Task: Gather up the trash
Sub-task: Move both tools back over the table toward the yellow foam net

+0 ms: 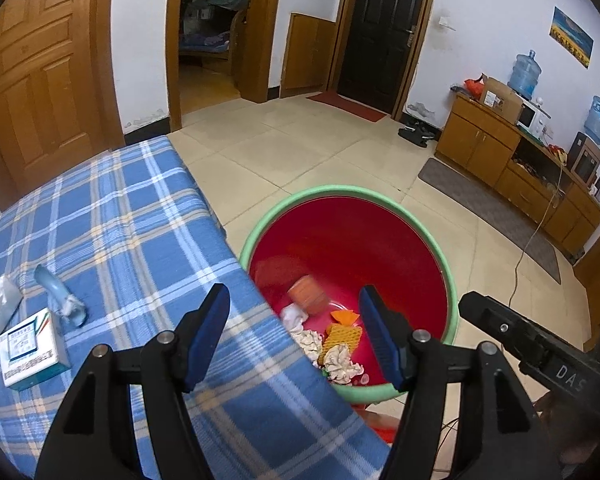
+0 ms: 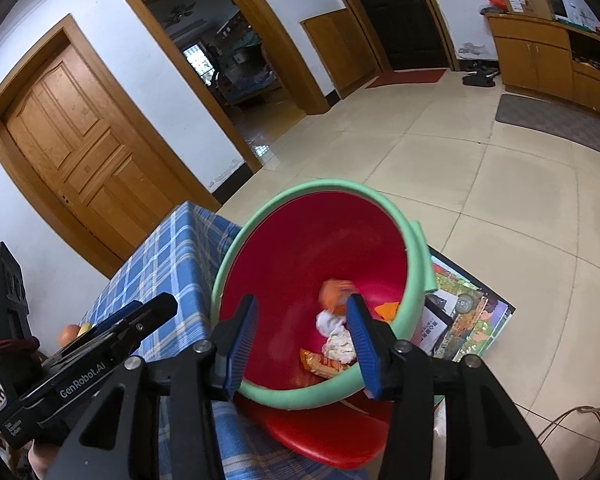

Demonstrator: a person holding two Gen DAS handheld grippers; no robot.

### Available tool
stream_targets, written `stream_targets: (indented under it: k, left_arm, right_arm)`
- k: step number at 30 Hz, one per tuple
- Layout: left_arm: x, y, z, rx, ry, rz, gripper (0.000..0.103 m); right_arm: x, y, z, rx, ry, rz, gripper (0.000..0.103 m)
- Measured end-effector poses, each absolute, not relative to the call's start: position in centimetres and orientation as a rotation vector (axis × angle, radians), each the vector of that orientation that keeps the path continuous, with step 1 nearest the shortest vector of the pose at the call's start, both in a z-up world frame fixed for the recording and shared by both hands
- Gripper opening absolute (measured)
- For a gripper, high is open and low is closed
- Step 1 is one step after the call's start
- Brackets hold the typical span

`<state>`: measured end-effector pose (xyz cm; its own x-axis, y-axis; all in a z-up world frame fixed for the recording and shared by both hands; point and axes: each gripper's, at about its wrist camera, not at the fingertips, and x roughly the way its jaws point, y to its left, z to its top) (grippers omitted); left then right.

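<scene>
Here, right gripper (image 2: 302, 340) wide open, empty, above red bin (image 2: 300, 394).

both wrist views look down, close above the shared red bin (image 1: 352, 240) (image 2: 320, 240) beside the table (image 1: 120, 220) (image 2: 172, 256).

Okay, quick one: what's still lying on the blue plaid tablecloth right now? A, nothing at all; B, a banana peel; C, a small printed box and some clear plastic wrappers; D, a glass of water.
C: the left wrist view shows a small printed box and crumpled clear plastic wrappers on the plaid tablecloth, beside the red trash bin.
</scene>
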<state>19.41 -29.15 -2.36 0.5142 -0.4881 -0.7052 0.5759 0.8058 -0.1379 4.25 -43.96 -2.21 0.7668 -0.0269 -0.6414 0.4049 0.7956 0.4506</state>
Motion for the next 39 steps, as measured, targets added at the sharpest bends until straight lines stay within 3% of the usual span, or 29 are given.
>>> stream_targets:
  k: [19,39]
  left_arm:
    - [17.5,-21.8,-0.2,0.092,0.770,-0.494,0.067]
    - [16.6,-10.1,1.2,0.008,0.741,-0.288,0.067]
  right_arm:
    - [3.6,-39.4,-0.1,0.575,0.664,-0.188,0.078]
    - [5.1,-31.9,1.1,0.499,0.705,-0.056,0.082]
